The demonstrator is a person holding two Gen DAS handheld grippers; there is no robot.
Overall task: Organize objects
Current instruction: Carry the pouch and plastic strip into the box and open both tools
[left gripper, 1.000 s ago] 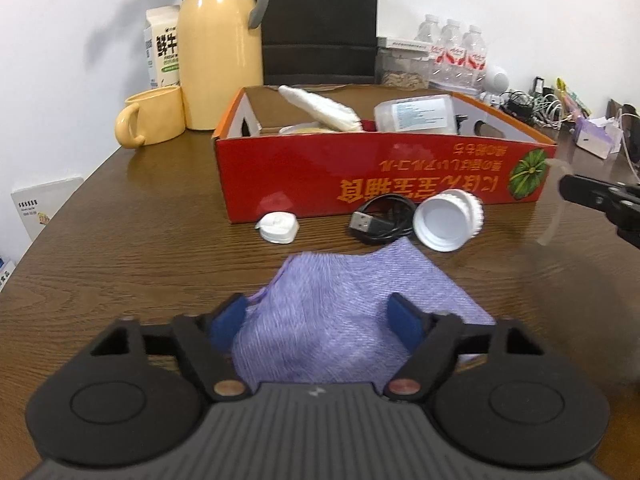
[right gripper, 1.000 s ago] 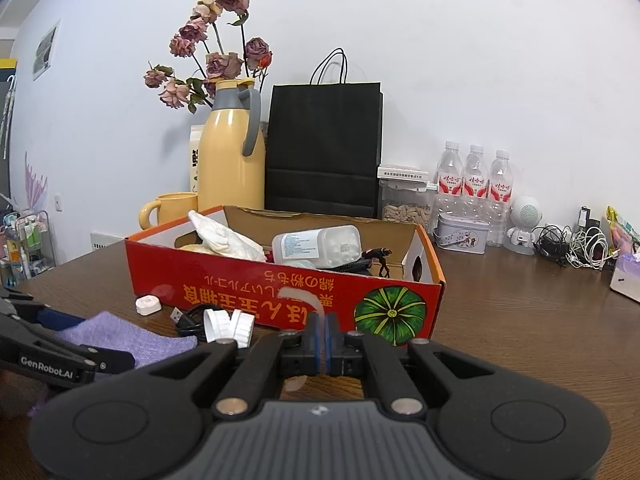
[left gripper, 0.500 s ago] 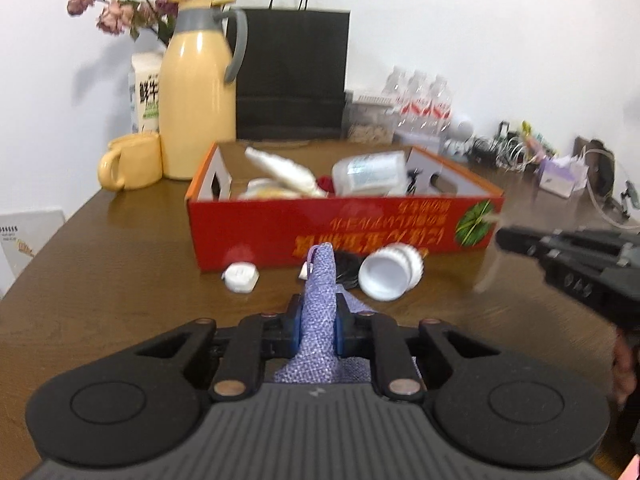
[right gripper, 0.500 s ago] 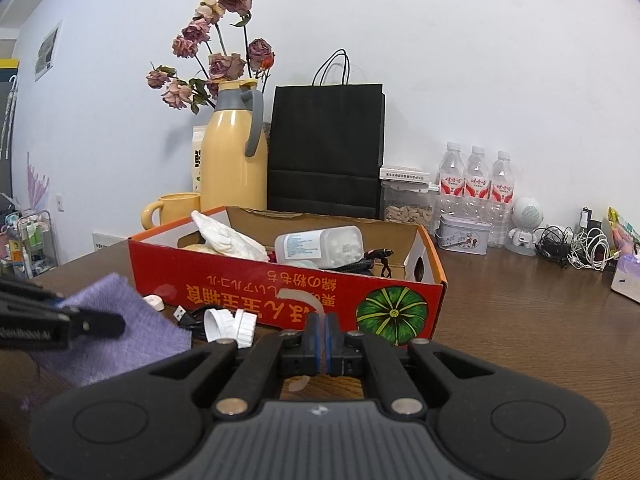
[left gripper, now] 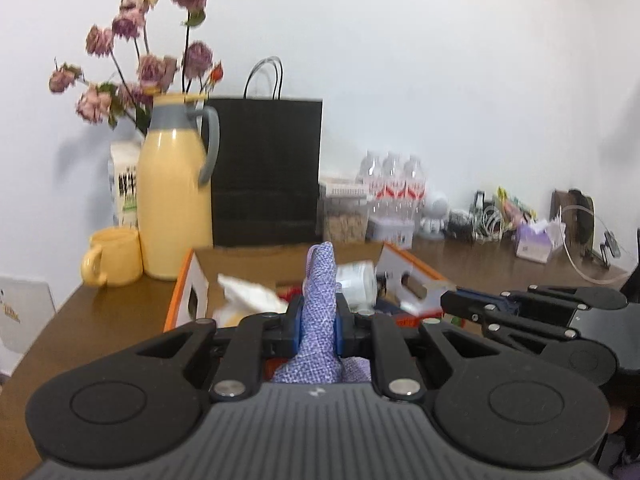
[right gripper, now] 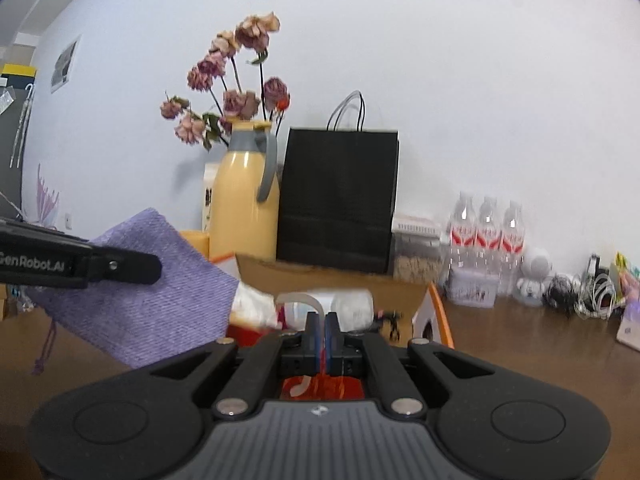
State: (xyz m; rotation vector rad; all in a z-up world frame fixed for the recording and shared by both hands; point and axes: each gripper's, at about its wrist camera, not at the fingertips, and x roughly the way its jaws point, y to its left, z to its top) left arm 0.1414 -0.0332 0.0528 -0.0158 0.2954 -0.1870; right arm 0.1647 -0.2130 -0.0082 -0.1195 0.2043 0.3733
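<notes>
left gripper [left gripper: 317, 330]: jaws clamped on purple cloth pouch [right gripper: 152, 288], fold pinched upright between blue pads [left gripper: 296, 326]; closed down on it just now.
pouch position: off the tabletop [left gripper: 92, 320], hanging from the jaws, level with the near-left corner of the red cardboard box [left gripper: 182, 300]; drawstring dangling at lower left in right wrist view. Not yet over the box opening, as far as could be told.
right gripper [right gripper: 323, 330]: jaws fully closed, nothing solid seen between pads; thin translucent strip [right gripper: 298, 300] curling up at the tips, identity unclear. Parked beside the left one, over the box's near wall.
already in box: white crumpled bag [left gripper: 250, 294], clear plastic bottle [left gripper: 356, 278] lying on its side, small dark items behind, too blurred to name.
hidden: tabletop in front of the box blocked by both gripper bodies in both views; leftover loose items there could not be checked.
untouched background: yellow thermos [left gripper: 176, 204], yellow mug [left gripper: 114, 256], black paper bag [left gripper: 266, 172], water bottles [left gripper: 390, 184], cable clutter [left gripper: 486, 220] at far right.
progress estimate: midway. Pouch picked and lifted, not placed.
remaining: carry over box rim, release inside; then whatever lies in the hidden strip.
risk: limp fabric, trailing corner or drawstring likely to snag on box wall.
</notes>
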